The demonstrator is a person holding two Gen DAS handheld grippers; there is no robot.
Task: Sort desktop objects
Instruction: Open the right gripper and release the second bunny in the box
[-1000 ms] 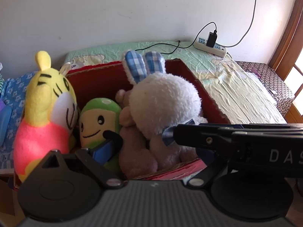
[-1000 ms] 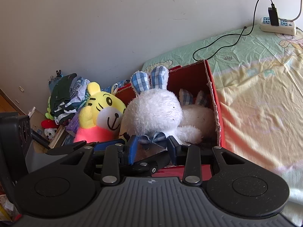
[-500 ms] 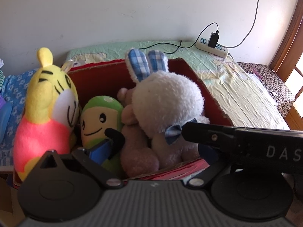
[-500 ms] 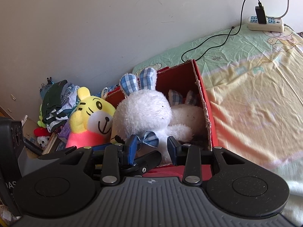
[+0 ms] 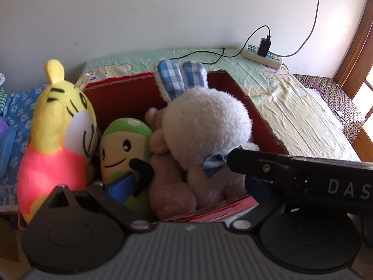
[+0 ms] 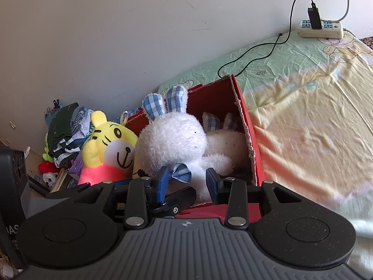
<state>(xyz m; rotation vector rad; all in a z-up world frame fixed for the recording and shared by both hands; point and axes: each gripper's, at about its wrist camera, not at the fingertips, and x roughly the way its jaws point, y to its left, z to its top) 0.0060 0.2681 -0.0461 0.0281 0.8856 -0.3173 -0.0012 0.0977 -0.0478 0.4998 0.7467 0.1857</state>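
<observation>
Nearest in the left wrist view, the left gripper has its jaws spread wide with nothing pressed between them; only its blue-padded left finger shows clearly, lying against the green doll, while the other finger is hidden behind the black body of the right gripper, which crosses the lower right corner and is cut off by the frame edge. In the right wrist view, the right gripper sits partly open, its blue pads either side of the white rabbit's checked bow; whether the pads actually press on the bow or the plush is hard to tell from here. The red box is the landmark: the white rabbit sits upright inside it at the front, its checked ears rising above the rim. To the rabbit's left inside the box are a pinkish-brown plush, mostly covered by the rabbit, and the green doll. A second pale rabbit lies deeper in the box, half hidden behind the first. The yellow tiger stands at the box's left edge; whether it is inside or just outside cannot be made out. Left of the box is a blurred heap of clothes. The box rests on a bed, and beyond it, by the wall, lies a power strip.
</observation>
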